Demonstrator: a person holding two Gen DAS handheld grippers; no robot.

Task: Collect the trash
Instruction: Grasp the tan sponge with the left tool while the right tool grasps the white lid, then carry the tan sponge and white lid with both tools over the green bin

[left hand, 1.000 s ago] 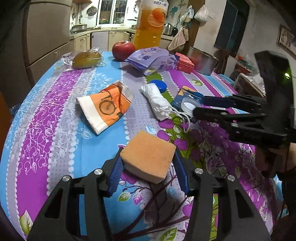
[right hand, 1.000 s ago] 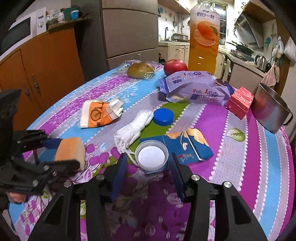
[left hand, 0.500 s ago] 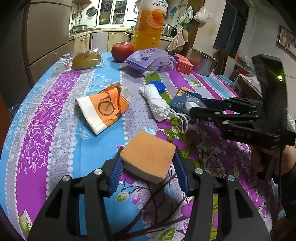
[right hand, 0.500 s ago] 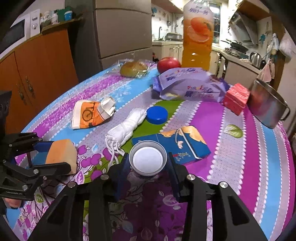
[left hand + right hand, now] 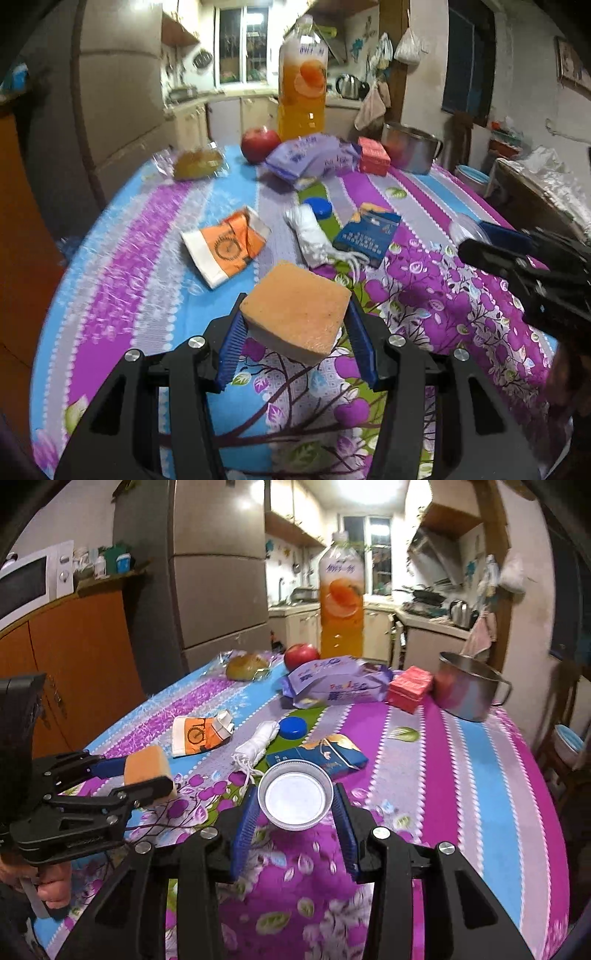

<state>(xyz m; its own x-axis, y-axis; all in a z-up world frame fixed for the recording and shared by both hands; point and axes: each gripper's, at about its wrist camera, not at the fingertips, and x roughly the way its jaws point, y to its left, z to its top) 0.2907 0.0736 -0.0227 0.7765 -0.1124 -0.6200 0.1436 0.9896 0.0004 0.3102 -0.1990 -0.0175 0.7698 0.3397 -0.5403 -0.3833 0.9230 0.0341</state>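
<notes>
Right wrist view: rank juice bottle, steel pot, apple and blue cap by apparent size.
1. Juice bottle
2. Steel pot
3. Apple and blue cap look close; the cap sits nearer the camera, so I won't rank them.

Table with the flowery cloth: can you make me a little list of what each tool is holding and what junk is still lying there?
left tool: shut on the orange sponge, lifted off the cloth
right tool: shut on the white round lid, jaws just closed in on it
still lying on the table: orange carton, white string bundle, blue cap, blue packet
far end: juice bottle, apple, metal pot
</notes>
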